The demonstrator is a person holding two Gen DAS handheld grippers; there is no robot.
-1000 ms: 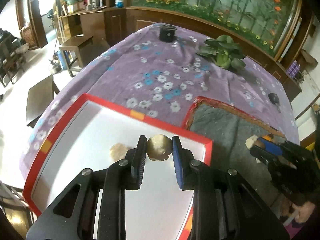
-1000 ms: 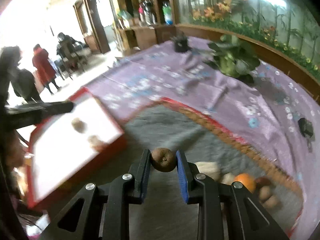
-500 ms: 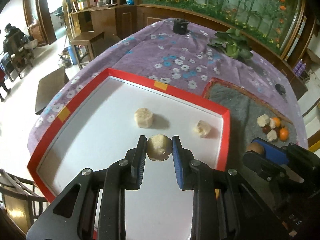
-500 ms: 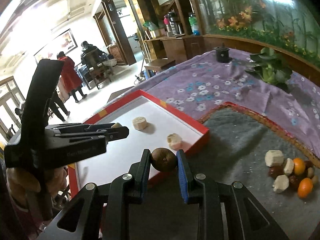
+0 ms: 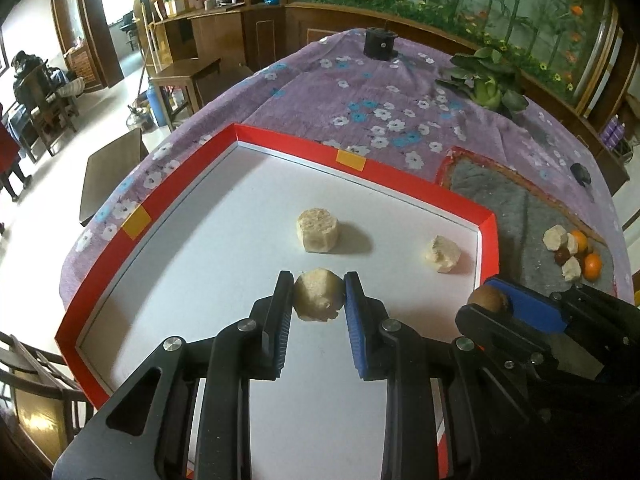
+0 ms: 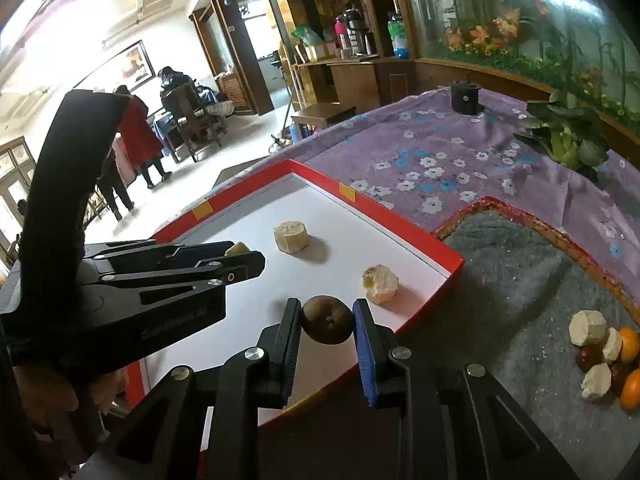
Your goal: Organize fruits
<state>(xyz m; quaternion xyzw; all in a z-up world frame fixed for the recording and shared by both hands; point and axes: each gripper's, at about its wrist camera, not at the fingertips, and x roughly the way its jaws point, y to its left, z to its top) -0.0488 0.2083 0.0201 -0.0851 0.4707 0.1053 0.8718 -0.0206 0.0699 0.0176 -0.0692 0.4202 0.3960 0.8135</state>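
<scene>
Pale peeled fruit chunk [image 5: 319, 294] pinched between left tongs [image 5: 319, 300], held over the white floor of the red-rimmed tray [image 5: 420, 184], near its front half. Brown round fruit [image 6: 327, 319] clamped in right tongs [image 6: 326, 322], hanging just above the tray's near right area; same brown fruit seen from the left wrist view at tray's right edge. Left tongs also show in the right wrist view [image 6: 244, 258], side-on, pale chunk tip peeking out. Further in on the tray: round pale slice [image 5: 317, 230] near centre, smaller jagged pale piece [image 5: 442, 254] toward the right wall, the two well apart, both resting flat. Right of the tray, grey felt mat [image 6: 516, 280] with orange-brown border, touching or just beside the tray corner. On the mat's far right a tight cluster of fruit pieces [image 6: 604, 354]: pale chunks, dark red ones, oranges, touching each other. Beyond, purple floral cloth [image 5: 360, 92] over the tabletop, leafy green vegetable [image 5: 486, 80] and black cylinder [image 5: 379, 43] at the far edge.
</scene>
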